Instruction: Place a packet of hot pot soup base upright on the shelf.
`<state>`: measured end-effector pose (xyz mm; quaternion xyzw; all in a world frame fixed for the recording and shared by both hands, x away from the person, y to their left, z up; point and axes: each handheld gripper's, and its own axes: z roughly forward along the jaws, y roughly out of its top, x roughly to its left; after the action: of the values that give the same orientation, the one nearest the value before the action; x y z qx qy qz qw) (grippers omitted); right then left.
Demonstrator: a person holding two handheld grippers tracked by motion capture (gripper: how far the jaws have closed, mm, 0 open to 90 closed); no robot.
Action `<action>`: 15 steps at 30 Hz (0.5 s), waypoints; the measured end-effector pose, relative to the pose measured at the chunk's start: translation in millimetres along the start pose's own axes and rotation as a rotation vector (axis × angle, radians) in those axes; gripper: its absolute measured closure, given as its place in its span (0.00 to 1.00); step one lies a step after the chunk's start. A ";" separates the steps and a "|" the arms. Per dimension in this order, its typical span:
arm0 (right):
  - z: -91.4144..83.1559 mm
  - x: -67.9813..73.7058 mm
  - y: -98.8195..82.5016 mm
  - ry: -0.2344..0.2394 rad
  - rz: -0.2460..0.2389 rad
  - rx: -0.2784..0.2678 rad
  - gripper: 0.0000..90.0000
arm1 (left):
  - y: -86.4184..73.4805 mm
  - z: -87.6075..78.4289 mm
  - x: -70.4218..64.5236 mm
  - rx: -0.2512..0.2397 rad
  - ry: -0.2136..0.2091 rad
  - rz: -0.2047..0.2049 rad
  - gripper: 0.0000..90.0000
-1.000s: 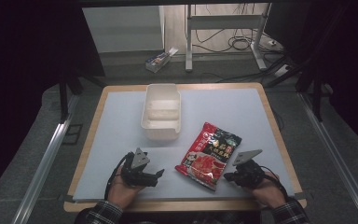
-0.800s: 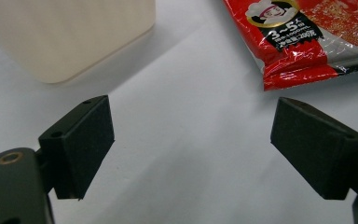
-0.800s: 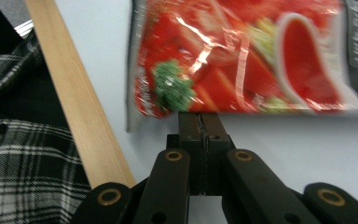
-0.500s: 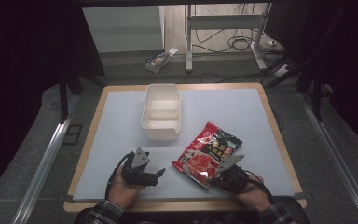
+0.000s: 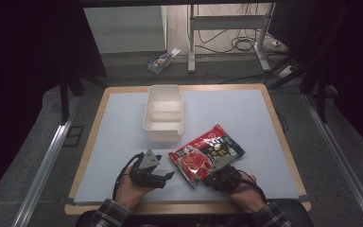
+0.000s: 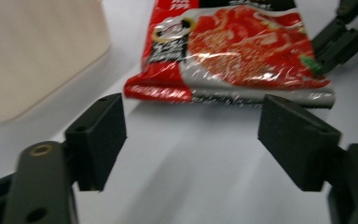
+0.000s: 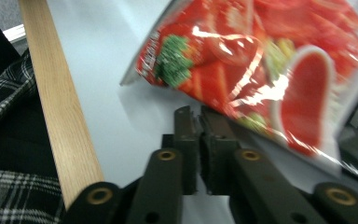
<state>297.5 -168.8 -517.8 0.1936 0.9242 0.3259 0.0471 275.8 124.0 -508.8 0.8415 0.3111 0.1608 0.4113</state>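
Dark surroundings, evenly lit table [image 5: 123, 142]; close views blurred, glare on the packet [image 6: 233, 60].

a wooden-edged table [image 5: 270, 106] with a pale blue top carries a white tub [image 5: 163, 113] towards the back and a red snack packet [image 5: 205, 153] near the front edge, close together.

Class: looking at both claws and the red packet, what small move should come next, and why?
Probably open the right claw wider and slide it onto the red packet: its jaws have just begun opening, nearly together at the packet's near edge, nothing visibly between them. The left claw stands open, short of it.
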 end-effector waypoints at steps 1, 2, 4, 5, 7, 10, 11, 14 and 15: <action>0.0 0.0 0.0 0.000 0.000 0.000 0.90 | 1.9 1.5 -0.5 -0.006 -0.020 0.002 0.31; -5.8 -2.9 -4.7 -0.020 0.001 0.001 0.87 | 3.2 2.7 -0.9 -0.011 -0.035 0.002 0.37; -9.0 -4.3 -7.0 -0.029 0.004 -0.004 0.85 | 5.6 5.6 -1.4 -0.016 -0.048 0.001 0.39; -12.5 -6.2 -9.3 -0.037 0.014 -0.012 0.82 | 6.6 7.1 -1.3 -0.018 -0.058 -0.001 0.42; -22.5 -14.6 -16.0 -0.069 0.043 -0.039 0.74 | 9.0 10.3 -1.0 -0.022 -0.078 -0.004 0.51; -31.0 -24.0 -21.3 -0.100 0.073 -0.057 0.68 | 13.9 17.0 -1.3 -0.036 -0.120 -0.004 0.63; -33.0 -26.2 -22.3 -0.107 0.083 -0.063 0.66 | 15.2 18.9 -2.2 -0.039 -0.124 -0.005 0.68; -40.0 -36.1 -25.8 -0.126 0.119 -0.088 0.60 | 19.0 25.1 -4.6 -0.039 -0.132 0.011 0.89; -40.0 -36.1 -25.8 -0.126 0.119 -0.088 0.60 | 19.0 25.1 -4.6 -0.039 -0.132 0.011 0.96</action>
<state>313.7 -224.6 -503.9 0.2660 0.8910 0.3556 0.0939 293.0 97.2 -509.1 0.8440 0.2753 0.1132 0.4462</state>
